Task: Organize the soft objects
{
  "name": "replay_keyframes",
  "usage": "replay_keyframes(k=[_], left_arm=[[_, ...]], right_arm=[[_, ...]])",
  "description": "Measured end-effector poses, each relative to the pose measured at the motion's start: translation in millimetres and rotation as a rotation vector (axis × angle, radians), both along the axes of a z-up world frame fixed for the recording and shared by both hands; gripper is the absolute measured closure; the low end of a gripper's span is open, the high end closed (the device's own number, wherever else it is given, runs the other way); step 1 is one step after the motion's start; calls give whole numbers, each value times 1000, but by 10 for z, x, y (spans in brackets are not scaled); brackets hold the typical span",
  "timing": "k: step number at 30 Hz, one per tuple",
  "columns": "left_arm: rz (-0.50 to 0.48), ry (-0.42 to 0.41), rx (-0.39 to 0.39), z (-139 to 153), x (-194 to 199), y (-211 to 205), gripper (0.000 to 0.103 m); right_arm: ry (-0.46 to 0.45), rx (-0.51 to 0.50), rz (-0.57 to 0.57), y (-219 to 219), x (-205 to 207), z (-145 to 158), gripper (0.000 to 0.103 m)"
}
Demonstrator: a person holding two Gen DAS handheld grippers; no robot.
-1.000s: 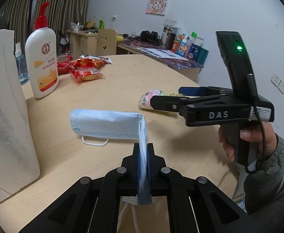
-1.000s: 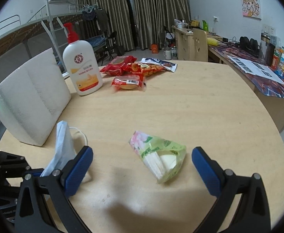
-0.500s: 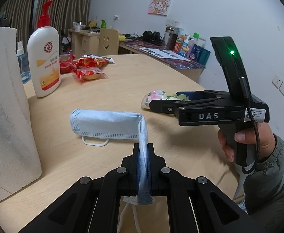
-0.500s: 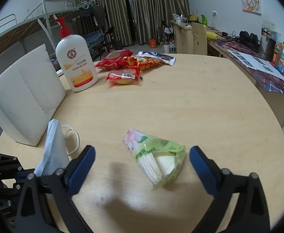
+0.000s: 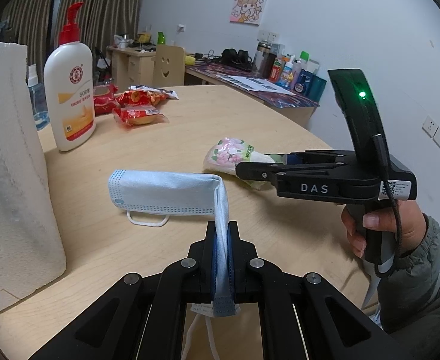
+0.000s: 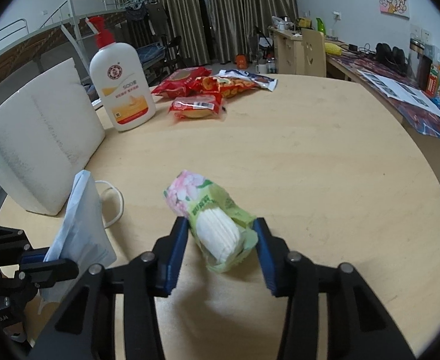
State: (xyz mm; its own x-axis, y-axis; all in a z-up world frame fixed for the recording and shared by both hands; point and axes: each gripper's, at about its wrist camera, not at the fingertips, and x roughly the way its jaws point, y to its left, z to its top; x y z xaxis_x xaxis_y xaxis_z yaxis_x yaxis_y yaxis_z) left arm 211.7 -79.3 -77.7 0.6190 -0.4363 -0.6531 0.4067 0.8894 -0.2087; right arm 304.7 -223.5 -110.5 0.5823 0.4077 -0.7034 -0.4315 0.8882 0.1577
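Note:
My left gripper (image 5: 221, 234) is shut on one end of a light blue face mask (image 5: 165, 190); the rest of the mask lies folded on the wooden table, its white ear loop beneath it. The mask also shows in the right wrist view (image 6: 80, 225). A green and pink tissue pack (image 6: 210, 219) lies on the table between the blue pads of my right gripper (image 6: 221, 231). Both pads touch the pack's sides at its open white end. The pack also shows in the left wrist view (image 5: 235, 159), with the right gripper (image 5: 250, 169) over it.
A paper towel roll (image 5: 12, 174) stands at the left. A white lotion pump bottle (image 5: 72, 90) stands behind it, beside a small spray bottle (image 5: 38, 102). Red snack packets (image 6: 198, 106) lie further back. The round table's edge (image 6: 430, 186) curves at the right.
My right gripper has moved forward and narrowed its jaws from wide open until the pads reach both sides of the tissue pack. My left gripper still holds the mask in place.

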Motion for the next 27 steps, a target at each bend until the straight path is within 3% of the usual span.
replay_keyframes(k=[8, 12, 19, 20, 23, 27], left_arm=[[1, -15, -5, 35, -13, 11, 97], [-5, -23, -1, 40, -27, 0, 97], [2, -24, 1, 43, -30, -1, 97], [2, -24, 2, 43, -32, -5, 97], [2, -23, 3, 43, -34, -4, 97], [2, -23, 2, 45, -40, -6, 97]], right_arm=[[-27, 33, -10, -73, -87, 79, 54], [-46, 39, -5, -79, -134, 116, 61], [5, 71, 5, -58, -88, 28, 62], [2, 76, 9, -66, -96, 34, 60], [-26, 33, 12, -54, -117, 69, 33], [-62, 13, 34, -23, -110, 130, 25]])
